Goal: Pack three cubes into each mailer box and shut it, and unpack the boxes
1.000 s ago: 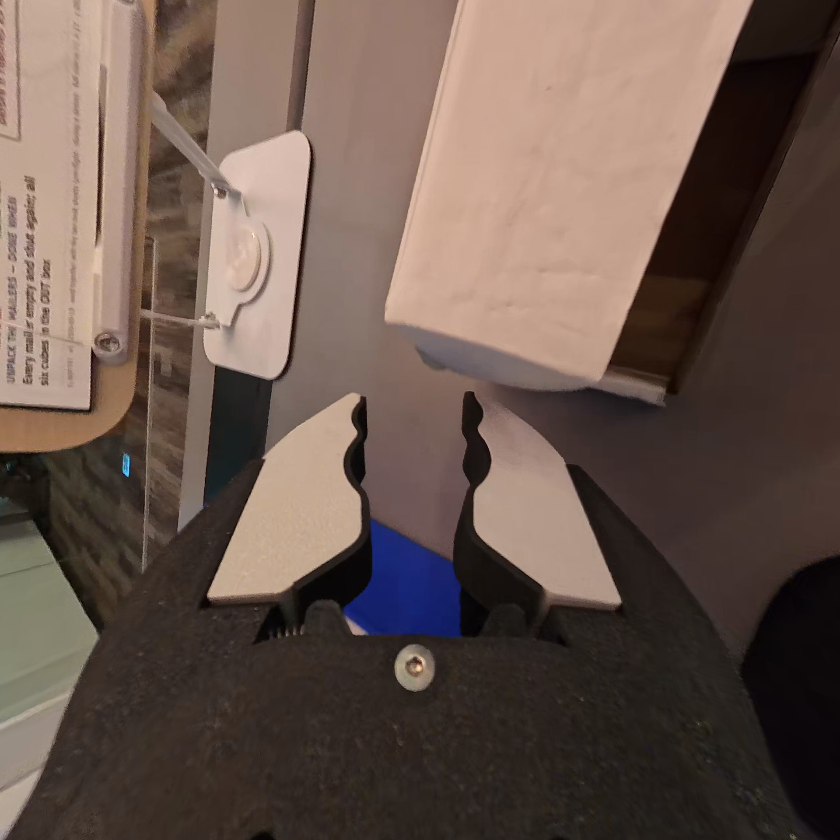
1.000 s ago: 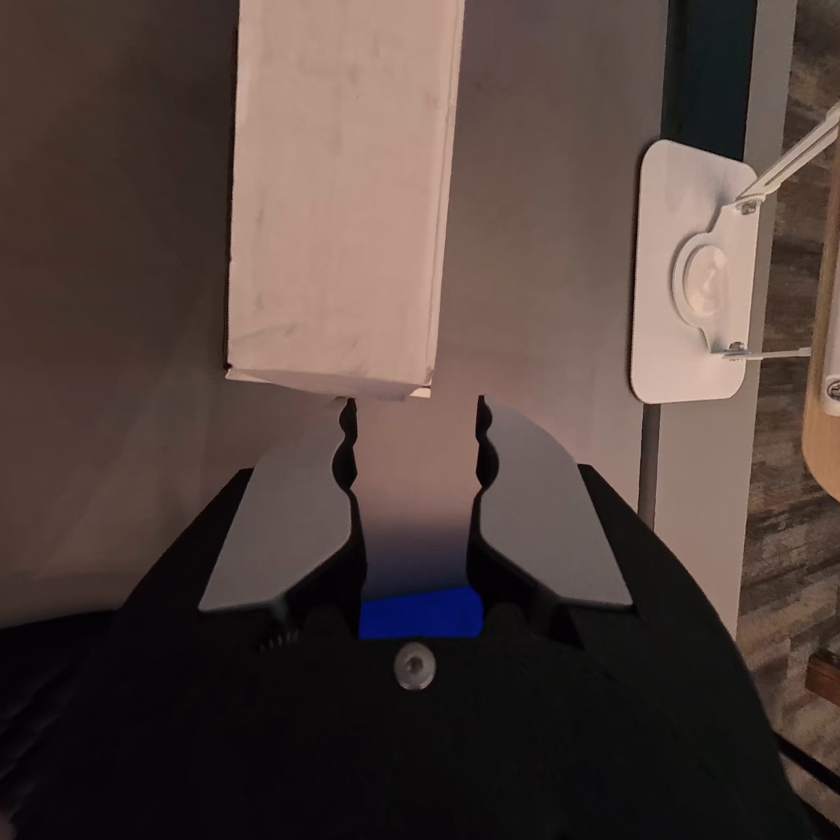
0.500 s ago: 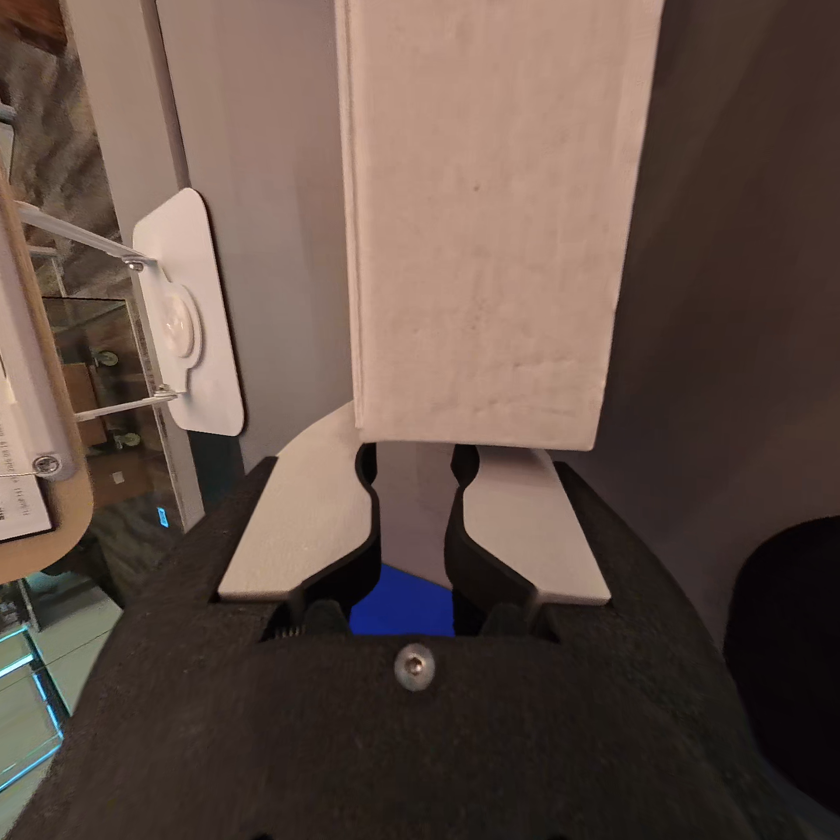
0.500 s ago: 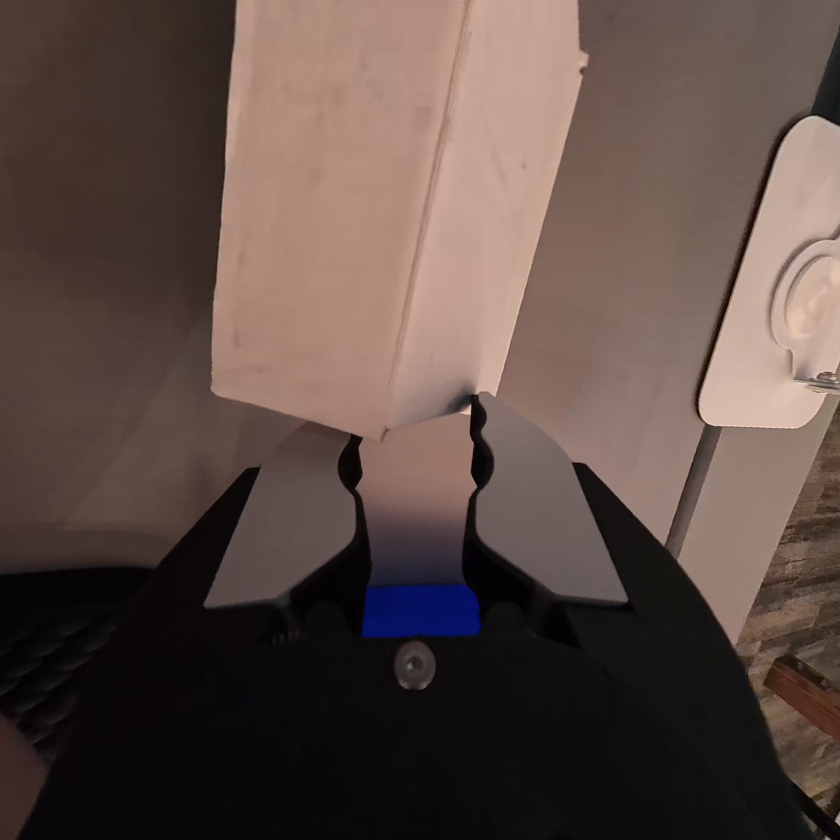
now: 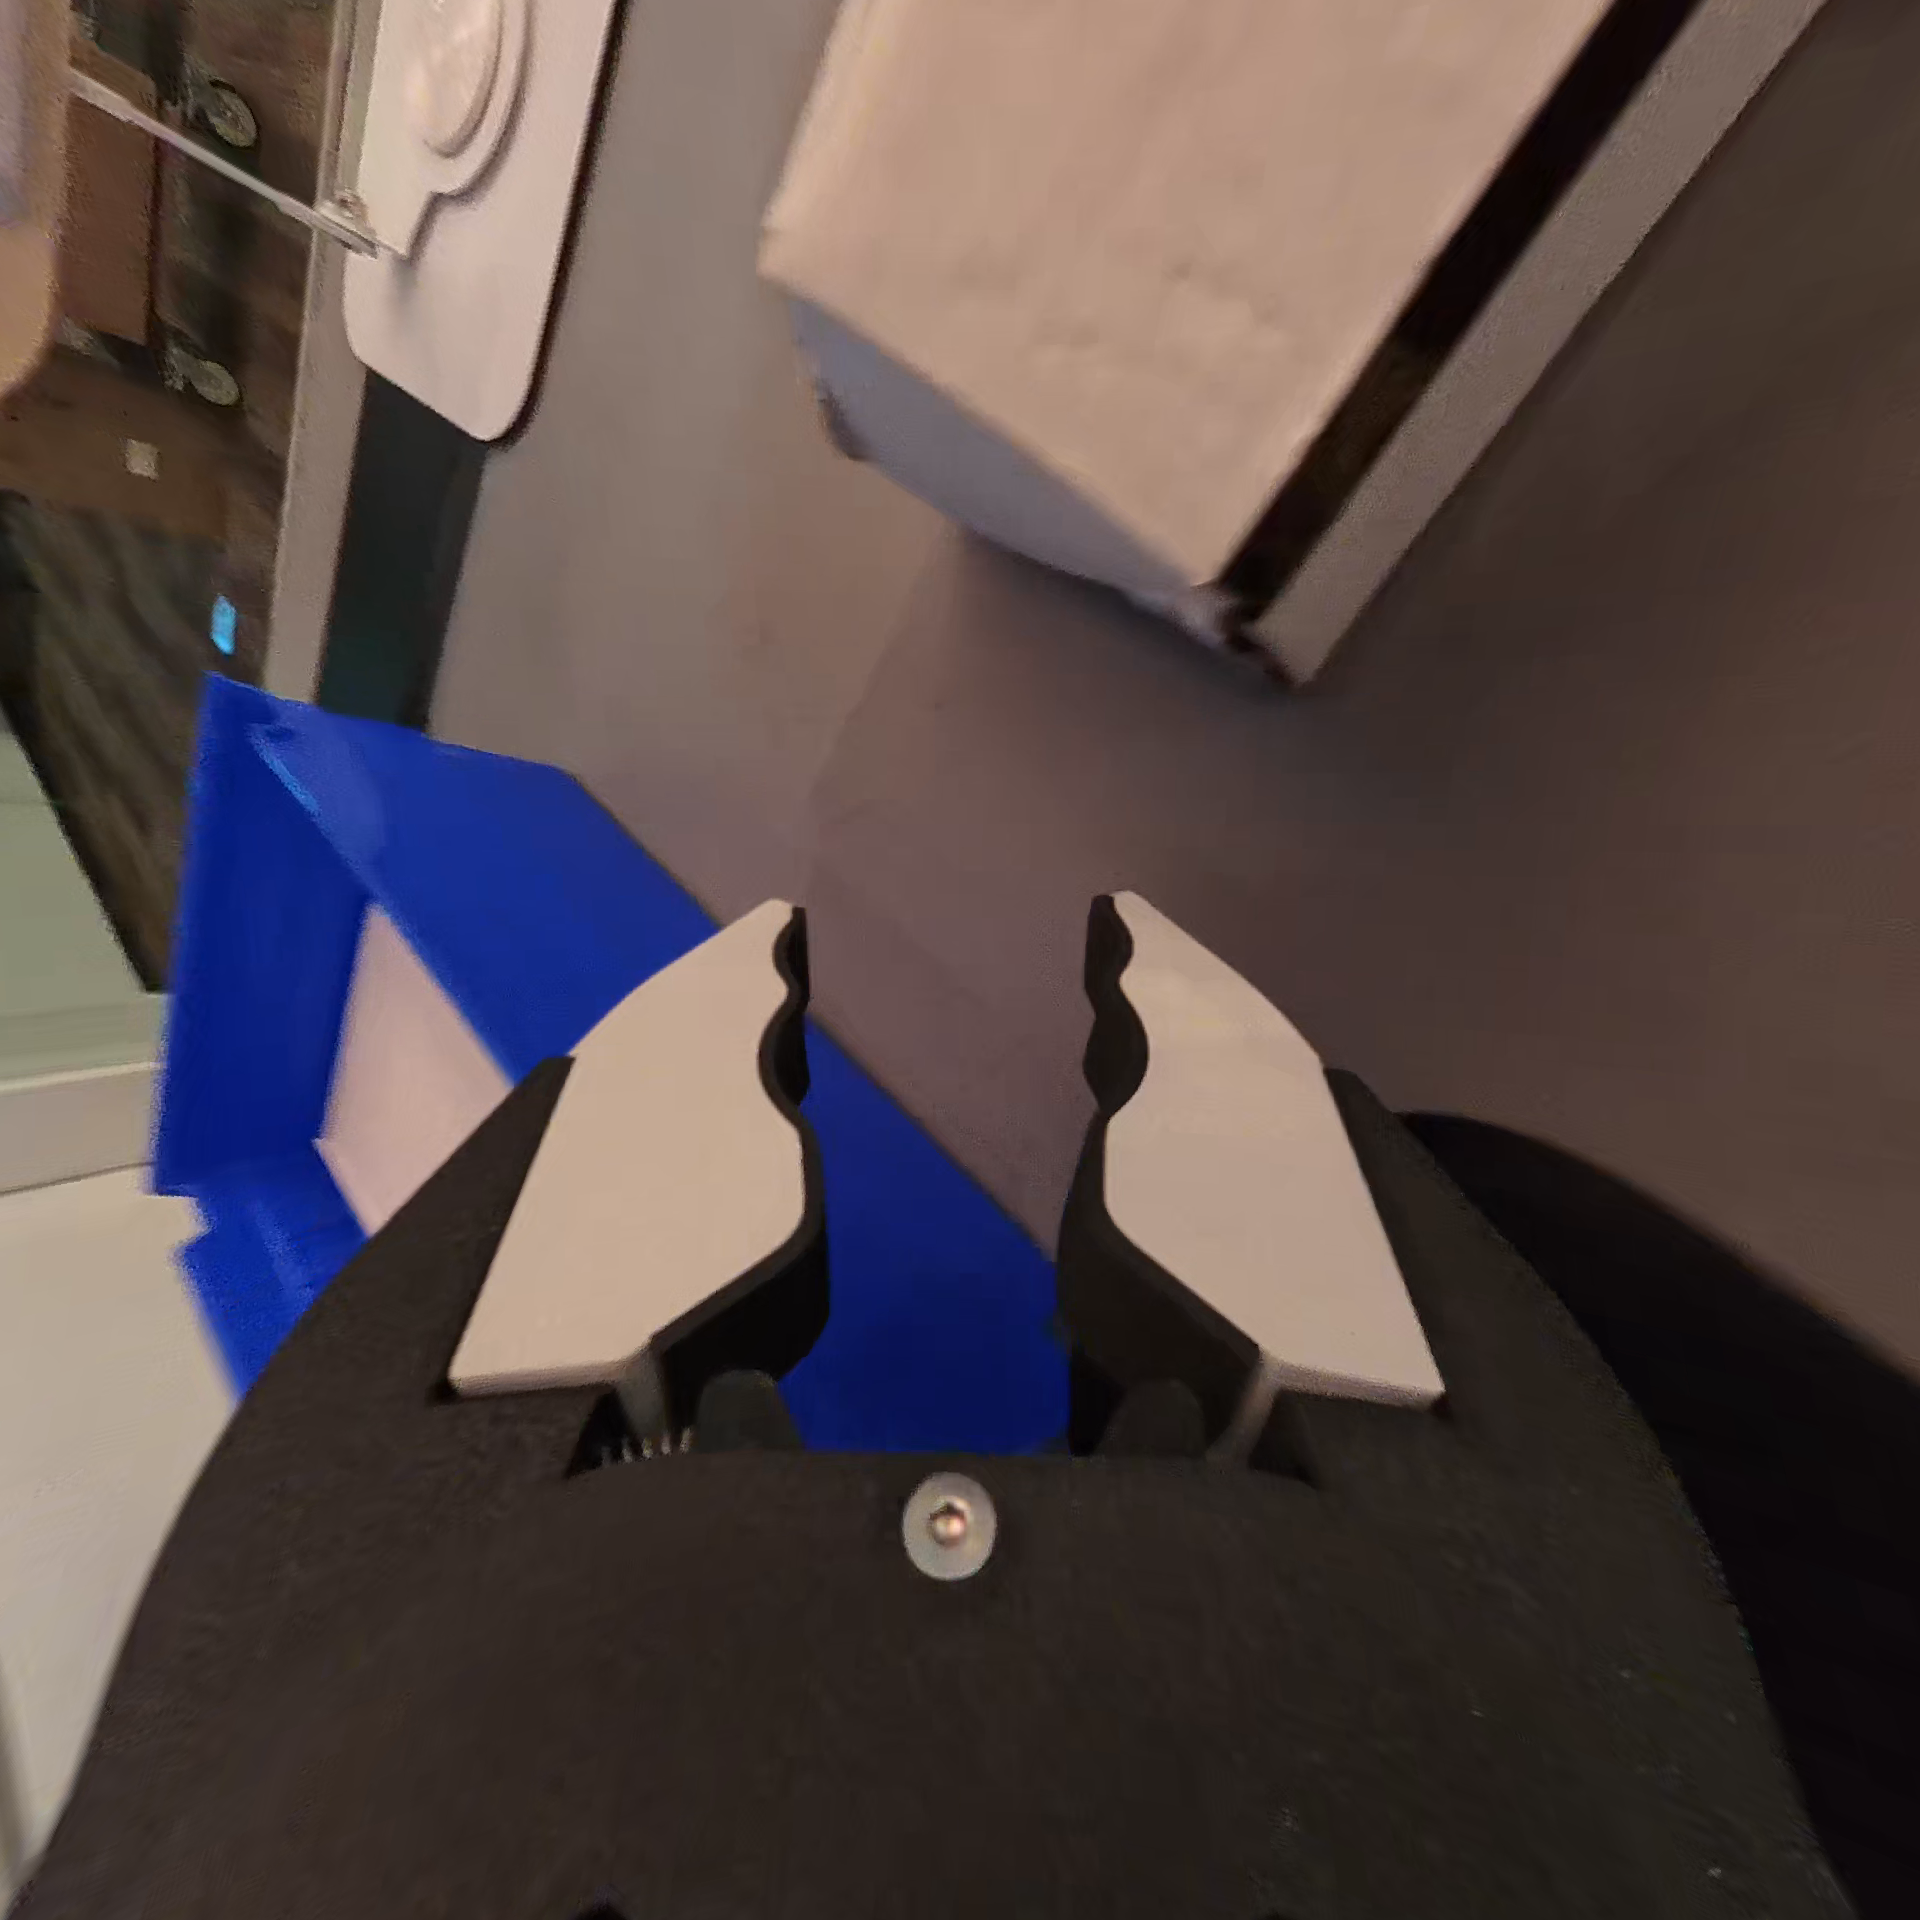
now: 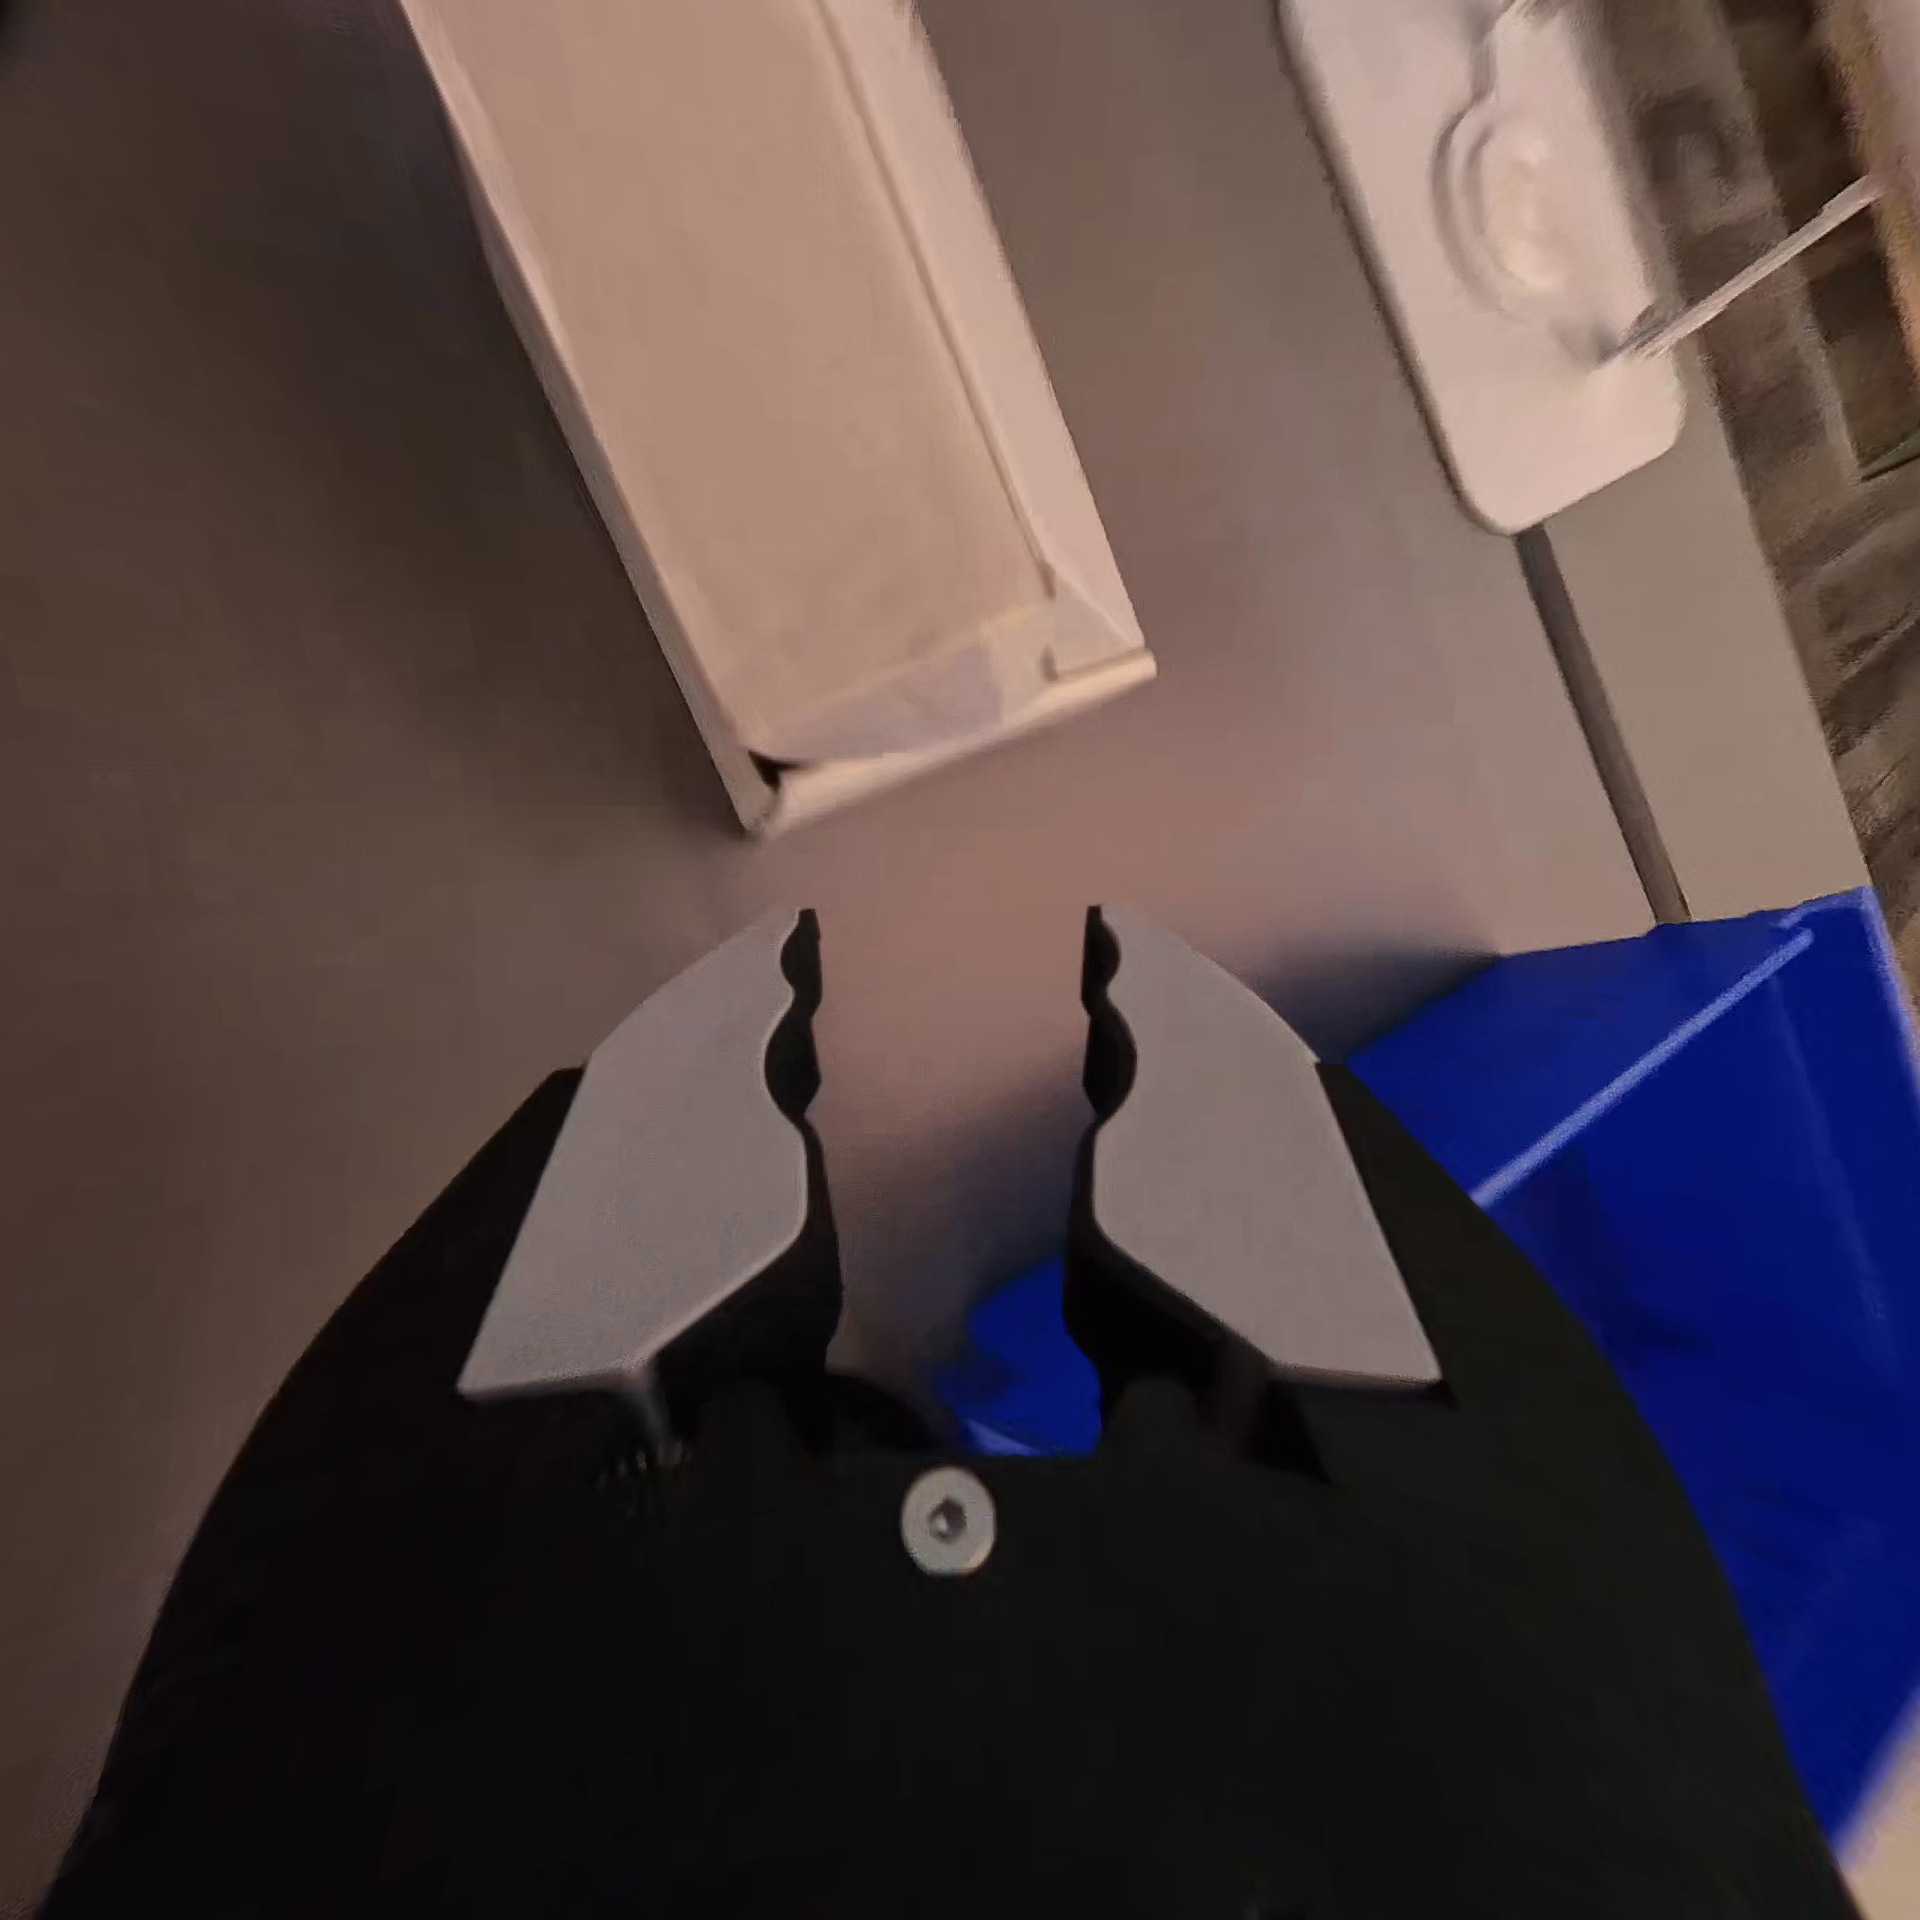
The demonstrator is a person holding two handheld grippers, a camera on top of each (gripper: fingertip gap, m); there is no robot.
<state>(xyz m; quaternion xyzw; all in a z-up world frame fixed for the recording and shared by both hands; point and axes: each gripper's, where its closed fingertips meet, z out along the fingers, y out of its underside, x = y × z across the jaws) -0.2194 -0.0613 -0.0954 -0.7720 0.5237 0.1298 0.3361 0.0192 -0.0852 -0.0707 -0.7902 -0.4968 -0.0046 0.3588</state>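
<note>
A white mailer box (image 5: 1164,260) lies on the grey table at the upper right of the left wrist view, with a dark slit along its right side. My left gripper (image 5: 943,914) is open and empty, well short of the box. The same kind of white mailer box (image 6: 790,416) lies at the upper middle of the right wrist view, apparently open at its near end. My right gripper (image 6: 948,920) is open and empty, just below that box's near corner. No cubes show.
A blue bin (image 5: 436,935) stands left of my left gripper; it also shows in the right wrist view (image 6: 1683,1195) at the right. A white stand base plate (image 5: 468,197) sits at the table's edge, seen too in the right wrist view (image 6: 1507,239). My hands' fingertips stand some 25 cm from each other.
Both grippers have pulled back and tilted away from the box. The box ends no longer sit at the fingertips. The blue bin has come into view beside each gripper. Both views are motion-blurred.
</note>
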